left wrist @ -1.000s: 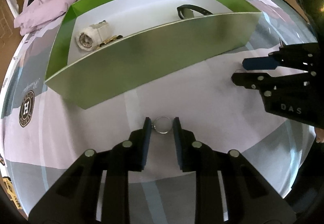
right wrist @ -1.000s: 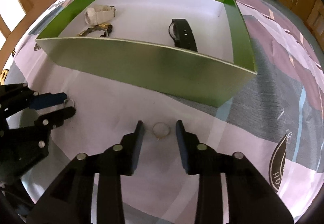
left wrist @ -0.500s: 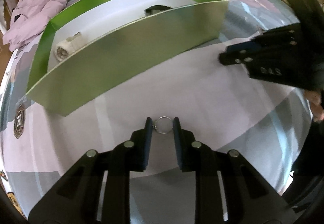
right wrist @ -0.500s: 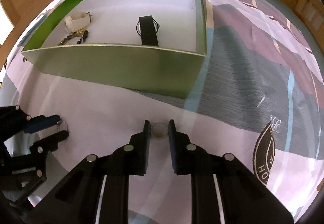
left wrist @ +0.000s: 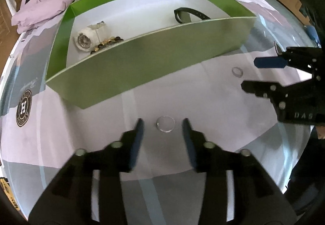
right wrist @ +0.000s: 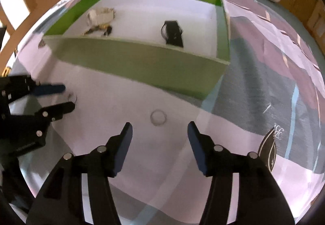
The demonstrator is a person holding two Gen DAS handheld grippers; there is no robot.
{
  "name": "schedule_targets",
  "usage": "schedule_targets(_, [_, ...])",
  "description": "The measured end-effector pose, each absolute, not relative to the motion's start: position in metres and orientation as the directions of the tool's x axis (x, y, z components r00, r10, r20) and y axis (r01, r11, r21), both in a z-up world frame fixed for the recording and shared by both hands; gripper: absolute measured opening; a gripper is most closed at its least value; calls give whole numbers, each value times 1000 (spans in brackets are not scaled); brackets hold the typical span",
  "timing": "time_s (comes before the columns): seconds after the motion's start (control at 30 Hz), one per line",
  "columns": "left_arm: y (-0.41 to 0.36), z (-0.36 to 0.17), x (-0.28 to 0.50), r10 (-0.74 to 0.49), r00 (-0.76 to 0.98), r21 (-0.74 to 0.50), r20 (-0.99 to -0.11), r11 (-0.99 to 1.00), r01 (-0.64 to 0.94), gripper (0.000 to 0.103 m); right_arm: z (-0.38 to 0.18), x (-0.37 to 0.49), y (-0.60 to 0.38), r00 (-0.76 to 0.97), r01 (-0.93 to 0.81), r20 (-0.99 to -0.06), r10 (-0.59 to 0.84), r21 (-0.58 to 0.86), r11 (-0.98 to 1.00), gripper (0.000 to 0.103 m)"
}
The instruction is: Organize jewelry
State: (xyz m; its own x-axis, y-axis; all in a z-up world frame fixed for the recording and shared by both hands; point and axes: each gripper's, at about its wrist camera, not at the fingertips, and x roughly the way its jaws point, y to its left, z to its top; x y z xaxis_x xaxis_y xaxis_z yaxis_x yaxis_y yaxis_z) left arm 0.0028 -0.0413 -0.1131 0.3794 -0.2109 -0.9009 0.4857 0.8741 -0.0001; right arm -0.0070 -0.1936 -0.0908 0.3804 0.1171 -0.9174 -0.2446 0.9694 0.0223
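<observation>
Both tools are spread and hold nothing. The left tool (left wrist: 162, 125) brackets a thin silver ring (left wrist: 165, 123) lying flat on the bedsheet (left wrist: 203, 92); the right tool (right wrist: 159, 129) faces a second ring (right wrist: 158, 117). Risk: a low ring may slip under the closing fingers and never reach the green box (left wrist: 142, 62).

light: soft, even daylight, bright window patch at upper left of right wrist view | shadows: faint, diffuse | glare: mild sheen on green box (left wrist: 154, 66) front wall | blur: motion smear on left gripper (left wrist: 162, 125) fingers and the box (right wrist: 142, 62) | distortion: strong fisheye bowing, dark vignette corners
</observation>
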Motion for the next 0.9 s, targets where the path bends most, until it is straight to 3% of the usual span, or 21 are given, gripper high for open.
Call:
schedule_targets(0.07, [-40, -117, 5, -210, 362, -8, -908, 874, 485, 44, -98, -7, -188, 363, -262, -923, 126, 29, 965, 56])
schedule_targets(0.13, [-40, -119, 6, -206, 369, 0, -906, 873, 488, 42, -103, -5, -181, 370, -271, -921, 123, 19, 962, 45])
schedule_targets(0.17, [-40, -119, 6, -209, 375, 1, -903, 872, 490, 33, -103, -4, -180, 380, -269, -916, 126, 21, 963, 43])
schedule_targets(0.23, [-40, -119, 7, -209, 381, 2, -901, 874, 485, 25, -103, 0, -178, 391, -265, -910, 136, 30, 964, 17])
schedule_targets(0.27, [-39, -119, 9, -204, 389, 9, -899, 878, 479, 21, -103, 3, -179, 393, -254, -909, 141, 40, 966, 17])
schedule_targets(0.4, [-34, -119, 12, -122, 445, 93, -887, 897, 432, 21, -101, 5, -189, 397, -200, -907, 138, 62, 978, 17])
schedule_targets(0.57, [-28, -111, 12, -193, 416, 16, -889, 893, 450, 21, -98, -7, -189, 370, -242, -917, 149, 60, 968, 19])
schedule_targets(0.6, [-28, -108, 11, -207, 413, 5, -887, 890, 457, 21, -96, -10, -186, 362, -262, -919, 156, 60, 963, 26])
schedule_targets(0.63, [-29, -107, 10, -213, 409, 0, -887, 886, 463, 21, -93, -15, -184, 362, -276, -918, 162, 60, 959, 44])
schedule_targets(0.7, [-30, -107, 8, -227, 388, -12, -893, 876, 483, 22, -85, -20, -184, 394, -290, -905, 159, 41, 956, 59])
schedule_targets(0.8, [-35, -116, 7, -210, 371, -2, -904, 872, 490, 22, -93, -15, -189, 386, -266, -912, 137, 32, 963, 58])
schedule_targets(0.9, [-38, -119, 10, -198, 387, 20, -901, 870, 493, 22, -103, -5, -192, 381, -232, -917, 122, 33, 972, 50])
